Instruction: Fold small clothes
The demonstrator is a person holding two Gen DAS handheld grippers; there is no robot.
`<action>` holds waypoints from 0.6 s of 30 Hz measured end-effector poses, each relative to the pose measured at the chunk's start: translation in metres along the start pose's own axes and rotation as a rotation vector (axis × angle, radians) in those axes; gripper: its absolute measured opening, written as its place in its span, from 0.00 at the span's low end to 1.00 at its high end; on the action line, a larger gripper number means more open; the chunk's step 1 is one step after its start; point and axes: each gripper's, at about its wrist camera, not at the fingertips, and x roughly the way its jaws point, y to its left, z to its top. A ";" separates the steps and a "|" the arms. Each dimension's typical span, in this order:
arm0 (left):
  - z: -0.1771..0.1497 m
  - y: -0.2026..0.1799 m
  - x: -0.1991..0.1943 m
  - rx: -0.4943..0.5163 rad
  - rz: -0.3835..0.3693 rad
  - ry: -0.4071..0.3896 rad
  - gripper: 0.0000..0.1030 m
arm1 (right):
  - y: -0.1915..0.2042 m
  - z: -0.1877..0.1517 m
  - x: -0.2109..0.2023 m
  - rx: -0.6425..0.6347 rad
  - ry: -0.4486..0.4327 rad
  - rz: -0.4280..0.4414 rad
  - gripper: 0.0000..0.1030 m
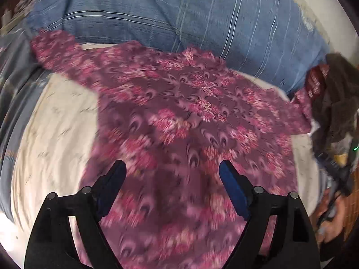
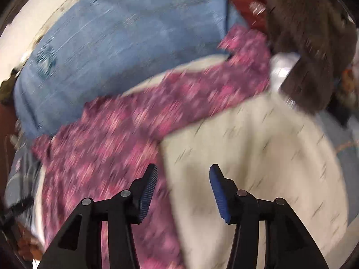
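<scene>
Blue striped pillow (image 1: 179, 15), cream sheet (image 1: 56, 123), perhaps a brown towel (image 2: 314, 44).

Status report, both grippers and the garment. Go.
Left gripper open, empty, over the pink floral top. Right gripper open, empty, at its edge. Top spread flat on cream sheet, unfolded. Brown garment beside one sleeve.

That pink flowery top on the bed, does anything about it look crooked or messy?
Mostly not: the floral top lies spread flat on the cream sheet. Only its far sleeve rides up onto the blue pillow.
</scene>
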 end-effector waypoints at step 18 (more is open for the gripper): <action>0.037 -0.027 0.098 0.088 0.131 -0.079 0.84 | -0.014 0.158 0.154 -0.363 -0.069 -0.888 0.74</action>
